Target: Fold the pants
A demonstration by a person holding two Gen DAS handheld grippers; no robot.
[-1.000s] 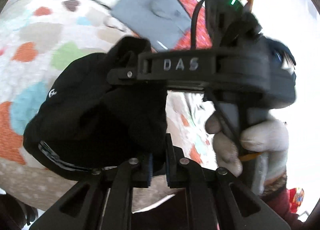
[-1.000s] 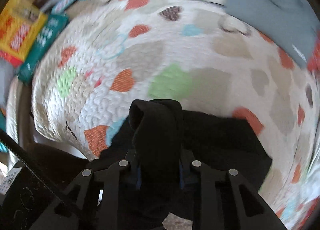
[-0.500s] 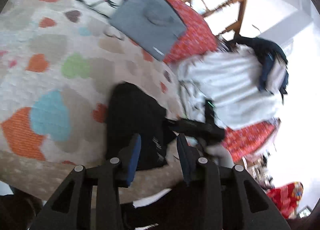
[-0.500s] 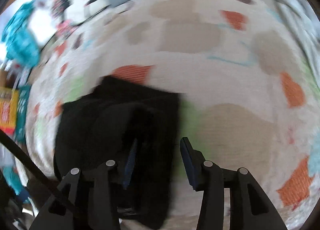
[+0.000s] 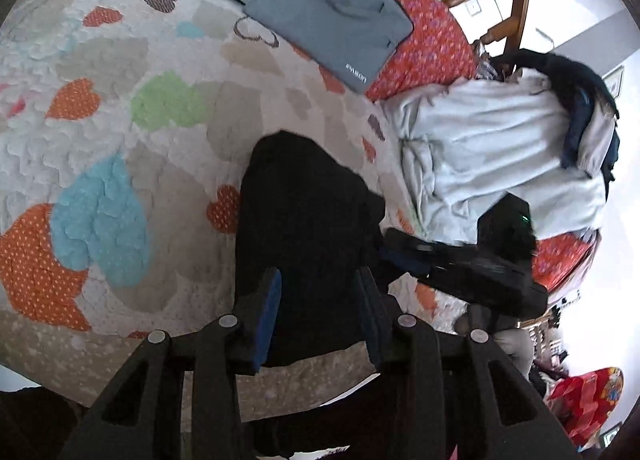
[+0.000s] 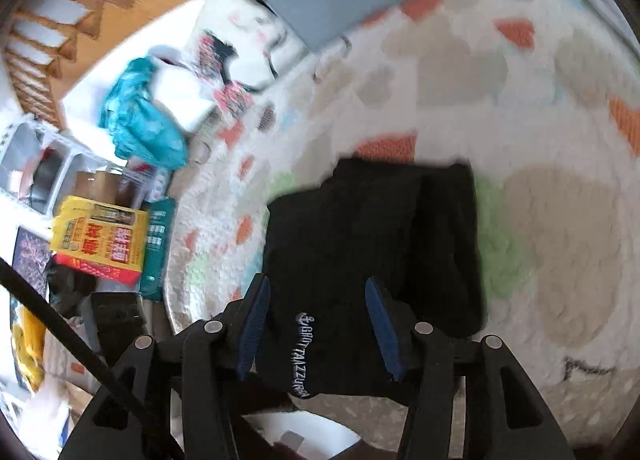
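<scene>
The black pants (image 5: 308,227) lie folded into a compact bundle on the heart-patterned quilt (image 5: 100,107). In the right wrist view the bundle (image 6: 372,244) shows white lettering near its front edge. My left gripper (image 5: 318,296) is open, its blue-padded fingers on either side of the bundle's near end and just above it. My right gripper (image 6: 318,318) is open too, its fingers straddling the bundle's near end without pinching it. The right gripper's body (image 5: 472,272) shows in the left wrist view, just right of the pants.
A grey laptop bag (image 5: 332,7) lies at the back on a red floral cushion (image 5: 420,47). A pile of pale clothes (image 5: 496,155) sits right of the pants. Boxes and packets (image 6: 100,236) and a teal cloth (image 6: 140,115) lie off the bed's left edge.
Both grippers held black cloth a second ago. They have let go and opened, and the pants now lie folded on the quilt. Both grippers have drawn back a little.
</scene>
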